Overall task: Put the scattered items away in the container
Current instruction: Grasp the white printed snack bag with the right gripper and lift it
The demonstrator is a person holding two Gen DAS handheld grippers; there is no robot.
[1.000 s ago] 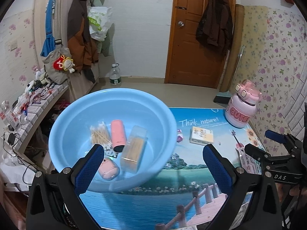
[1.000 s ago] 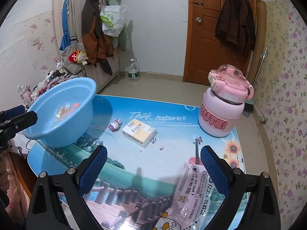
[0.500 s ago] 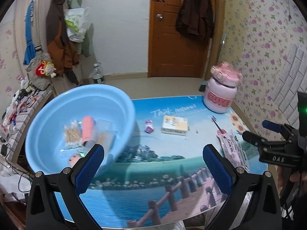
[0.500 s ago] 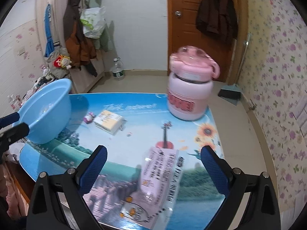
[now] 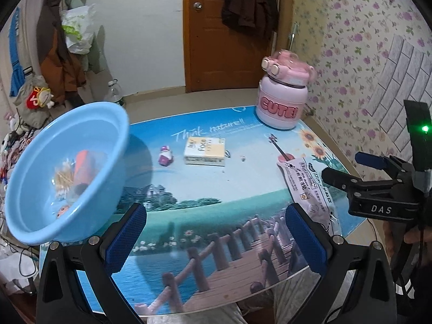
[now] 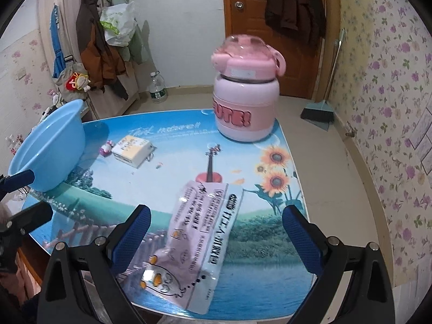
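Our right gripper has its fingers spread wide and empty, hanging just above the near edge of the counter. Directly between and ahead of them lies the flat wipes packet, its long axis running away from us and leaning slightly to the right, its near end close to the counter's front edge. So the fingers straddle its width, which we judge the right way to close on it. Our left gripper is also wide open and holds nothing; from its view the same packet sits off to the right, nearer the right gripper, so we judge the right hand the one to take it. Farther out, mid-counter, lie the small tissue box and just beside it a little purple toy, both well apart from the packet. The blue basin, already holding a few items, stands at the counter's left side, and the pink jug stands upright at the far right.
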